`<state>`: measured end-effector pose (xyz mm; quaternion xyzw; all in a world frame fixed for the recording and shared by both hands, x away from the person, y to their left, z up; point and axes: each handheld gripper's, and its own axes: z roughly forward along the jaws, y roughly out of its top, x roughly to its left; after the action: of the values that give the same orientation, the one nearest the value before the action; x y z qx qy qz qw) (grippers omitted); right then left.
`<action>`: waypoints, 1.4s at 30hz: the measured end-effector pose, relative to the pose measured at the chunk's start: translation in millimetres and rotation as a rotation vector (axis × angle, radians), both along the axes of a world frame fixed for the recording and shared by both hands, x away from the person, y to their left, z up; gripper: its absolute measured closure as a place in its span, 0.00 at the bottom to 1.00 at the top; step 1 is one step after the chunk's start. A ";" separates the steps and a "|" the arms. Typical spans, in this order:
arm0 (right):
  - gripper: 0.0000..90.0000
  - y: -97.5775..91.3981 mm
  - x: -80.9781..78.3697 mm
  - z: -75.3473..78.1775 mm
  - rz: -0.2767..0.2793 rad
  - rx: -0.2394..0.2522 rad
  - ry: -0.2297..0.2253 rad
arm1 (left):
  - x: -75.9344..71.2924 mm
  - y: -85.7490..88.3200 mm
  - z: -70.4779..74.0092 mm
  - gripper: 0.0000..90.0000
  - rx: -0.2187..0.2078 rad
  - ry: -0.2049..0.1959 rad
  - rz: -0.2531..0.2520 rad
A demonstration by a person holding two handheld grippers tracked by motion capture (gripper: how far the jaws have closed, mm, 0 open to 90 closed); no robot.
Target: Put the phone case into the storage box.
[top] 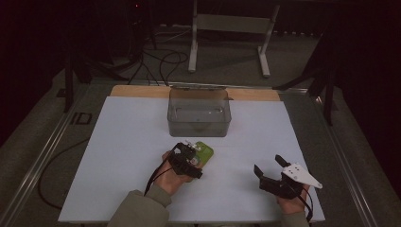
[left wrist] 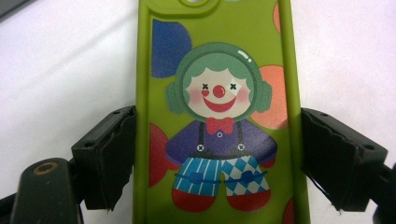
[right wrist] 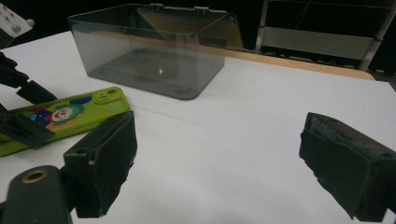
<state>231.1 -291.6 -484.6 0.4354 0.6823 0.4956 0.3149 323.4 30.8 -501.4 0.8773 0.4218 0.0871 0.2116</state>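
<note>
A green phone case (top: pixel 205 151) printed with a clown lies flat on the white table sheet (top: pixel 127 142), in front of the box. My left gripper (top: pixel 194 155) is shut on it. In the left gripper view the two black pads (left wrist: pixel 112 154) press on the long edges of the case (left wrist: pixel 219 70). My right gripper (top: pixel 267 164) hovers at the front right of the sheet, open. In the right gripper view its jaws (right wrist: pixel 219 158) stand wide apart over bare white surface, and the case (right wrist: pixel 74 112) lies to the left.
A clear grey plastic box (top: pixel 199 113) stands at the middle back of the sheet, its lid tipped open behind it, also in the right gripper view (right wrist: pixel 149 51). A wooden strip (top: pixel 137 91) runs along the far edge. A white metal stand (top: pixel 231 28) and cables lie on the floor beyond.
</note>
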 end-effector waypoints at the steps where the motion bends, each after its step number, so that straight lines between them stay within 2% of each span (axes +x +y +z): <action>1: 0.12 0.0 0.1 0.0 0.000 -0.001 0.001 | -0.1 0.4 0.7 0.19 -0.003 0.001 0.002; 8: 0.12 0.4 0.7 -0.6 0.008 -0.001 0.015 | -0.2 2.5 3.1 0.19 -0.021 -0.003 0.005; 19: 0.13 2.1 1.0 0.4 0.021 0.011 0.034 | -1.3 7.0 11.6 0.19 -0.048 -0.036 0.019; 32: 0.14 7.0 3.1 2.2 0.044 0.026 0.071 | -5.6 16.3 27.4 0.19 -0.104 -0.104 0.052; 37: 0.14 10.6 4.5 7.0 0.056 0.038 0.084 | -7.1 21.0 35.6 0.19 -0.115 -0.142 0.066; 42: 0.14 17.3 7.7 13.3 0.079 0.062 0.100 | -10.0 25.6 45.8 0.19 -0.160 -0.192 0.076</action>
<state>238.8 -274.3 -471.3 0.4420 0.6983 0.5061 0.2468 313.4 56.4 -455.6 0.8287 0.4381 0.1446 0.3169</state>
